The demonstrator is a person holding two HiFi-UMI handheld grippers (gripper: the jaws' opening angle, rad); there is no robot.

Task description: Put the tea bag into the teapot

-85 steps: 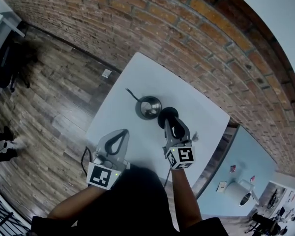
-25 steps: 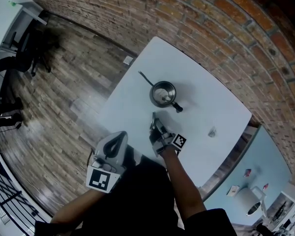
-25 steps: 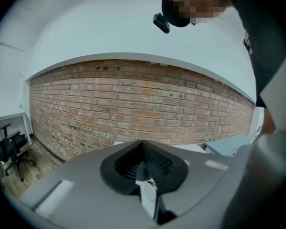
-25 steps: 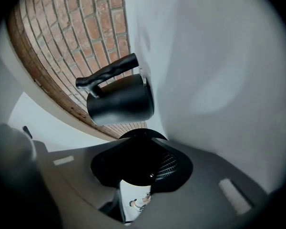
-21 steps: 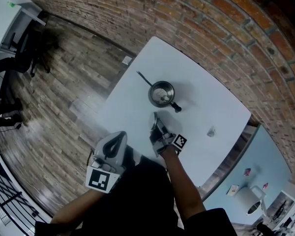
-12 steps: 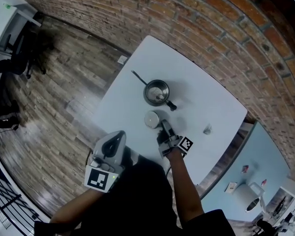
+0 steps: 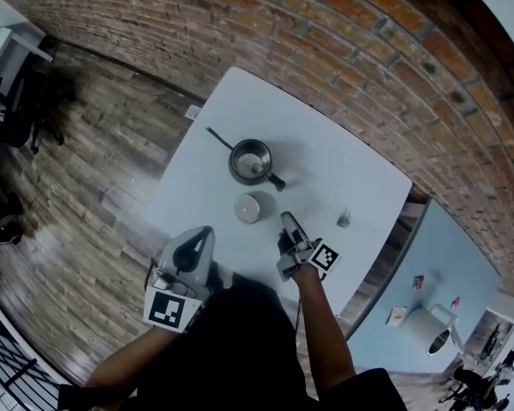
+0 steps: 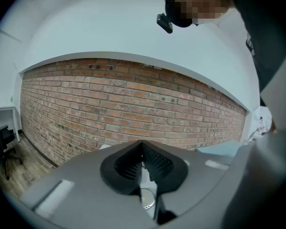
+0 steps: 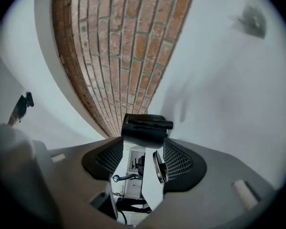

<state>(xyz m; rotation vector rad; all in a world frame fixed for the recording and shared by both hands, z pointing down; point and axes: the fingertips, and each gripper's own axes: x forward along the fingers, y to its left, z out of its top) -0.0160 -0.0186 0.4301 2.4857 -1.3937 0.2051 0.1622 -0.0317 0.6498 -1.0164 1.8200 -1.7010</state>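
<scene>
Tea bag (image 7: 343, 219) on white table (image 7: 360, 178), well apart from open teapot (image 7: 251, 161), lid (image 7: 249, 206) just beside teapot, right gripper (image 7: 286, 220) jaws just opened, empty, left gripper (image 7: 206, 232) clenched on nothing

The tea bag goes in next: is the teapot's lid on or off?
Off: the lid lies on the table beside the teapot, whose mouth stands open.

White square table (image 7: 343, 161). Silver metal teapot (image 7: 251, 161), black handle; silver round lid (image 7: 249, 206). Red-brown brick wall (image 7: 325, 24), pale mortar lines. Grey-brown wood-plank floor (image 7: 94, 144). Grey left gripper (image 7: 206, 232), black-and-white square marker.
</scene>
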